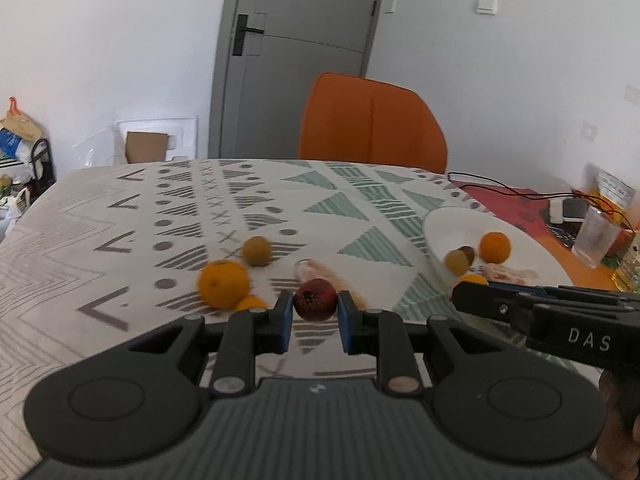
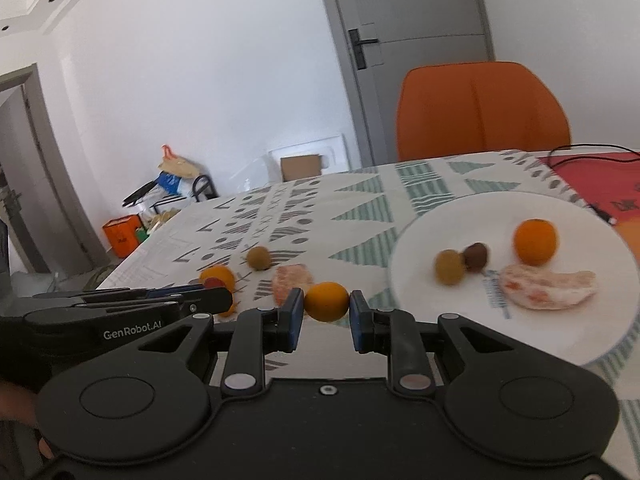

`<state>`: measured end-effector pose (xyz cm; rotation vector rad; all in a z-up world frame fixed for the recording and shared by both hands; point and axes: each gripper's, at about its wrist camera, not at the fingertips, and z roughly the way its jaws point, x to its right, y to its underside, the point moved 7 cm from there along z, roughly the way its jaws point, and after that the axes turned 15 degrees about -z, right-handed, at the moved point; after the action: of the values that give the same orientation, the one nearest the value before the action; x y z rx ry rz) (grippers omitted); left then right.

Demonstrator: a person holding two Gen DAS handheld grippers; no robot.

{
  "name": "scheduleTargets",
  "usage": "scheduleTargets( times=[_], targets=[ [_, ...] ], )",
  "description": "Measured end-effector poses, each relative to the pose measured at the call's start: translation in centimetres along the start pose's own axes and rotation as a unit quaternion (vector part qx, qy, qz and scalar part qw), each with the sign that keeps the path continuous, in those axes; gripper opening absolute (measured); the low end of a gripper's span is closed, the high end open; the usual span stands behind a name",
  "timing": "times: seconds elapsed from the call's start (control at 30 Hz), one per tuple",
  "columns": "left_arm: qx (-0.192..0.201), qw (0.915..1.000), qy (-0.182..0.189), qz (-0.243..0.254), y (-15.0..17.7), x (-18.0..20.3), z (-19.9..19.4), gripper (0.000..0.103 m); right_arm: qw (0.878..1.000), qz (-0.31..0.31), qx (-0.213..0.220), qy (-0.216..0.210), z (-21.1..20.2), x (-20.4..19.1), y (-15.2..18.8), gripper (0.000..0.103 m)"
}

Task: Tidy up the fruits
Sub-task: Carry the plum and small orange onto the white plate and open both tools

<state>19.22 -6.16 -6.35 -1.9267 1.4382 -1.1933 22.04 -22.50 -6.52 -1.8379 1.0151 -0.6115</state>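
Both grippers are gripping fruit left of the white plate [image 2: 520, 344], the left gripper [image 1: 315, 320] pinching a dark red fruit [image 1: 315, 299] and the right gripper [image 2: 326, 318] a small orange [image 2: 326, 301], either probably slipping out if jolted.

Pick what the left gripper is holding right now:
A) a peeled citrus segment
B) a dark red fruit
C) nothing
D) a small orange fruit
B: in the left wrist view, the left gripper is shut on a dark red fruit, pinched between its blue pads. The small orange fruit sits in the right gripper instead.
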Motion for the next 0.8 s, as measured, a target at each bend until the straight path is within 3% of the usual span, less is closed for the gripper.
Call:
scheduleTargets(
  times=[0.8],
  targets=[
    [-0.009,0.9966,0.056,0.060,0.8,8.5,2.1,0.022,0.996,0.056,0.014,0.064,-4.1,7.8,2.5,0.023]
  ],
)
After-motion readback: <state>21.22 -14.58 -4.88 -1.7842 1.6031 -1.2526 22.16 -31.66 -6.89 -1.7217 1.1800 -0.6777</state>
